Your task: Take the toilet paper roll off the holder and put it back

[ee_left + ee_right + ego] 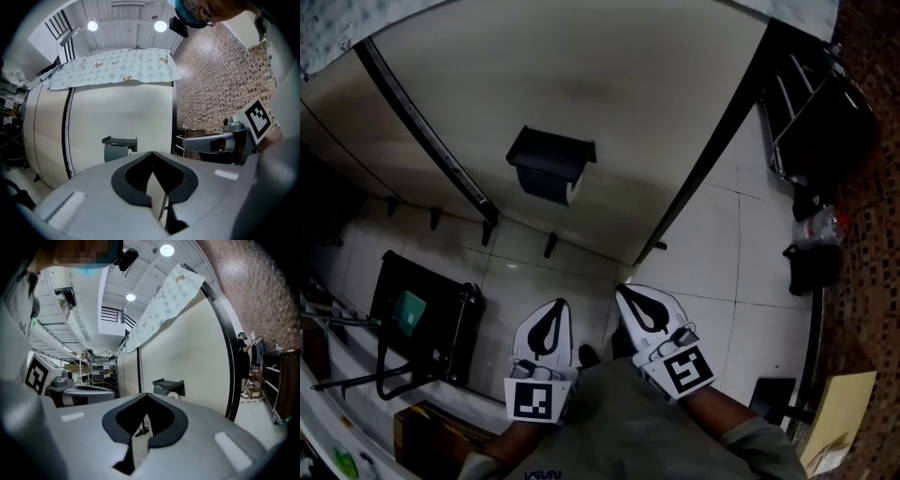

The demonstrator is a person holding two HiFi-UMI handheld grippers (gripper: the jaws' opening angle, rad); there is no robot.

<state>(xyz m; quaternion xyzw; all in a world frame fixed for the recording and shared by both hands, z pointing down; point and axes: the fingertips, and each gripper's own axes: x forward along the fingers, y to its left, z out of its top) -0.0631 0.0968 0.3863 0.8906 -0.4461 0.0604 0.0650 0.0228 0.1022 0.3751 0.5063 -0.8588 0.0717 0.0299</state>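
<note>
A dark toilet paper holder (550, 153) with a flat lid is fixed to the cream wall panel (609, 103). Under the lid sits the roll (546, 186), its white end (573, 193) showing at the right. The holder (119, 141) and the roll (116, 152) appear small ahead in the left gripper view, and the holder (168, 384) again in the right gripper view. My left gripper (559, 304) and right gripper (621, 292) are held side by side low, well short of the holder. Both are shut with nothing between the jaws.
A black vertical strip (427, 131) runs down the panel left of the holder, another (712, 141) at the right. A black cart (431, 323) stands on the tiled floor at the left, dark shelving (811, 103) at the right. A brick wall (220, 79) lies further right.
</note>
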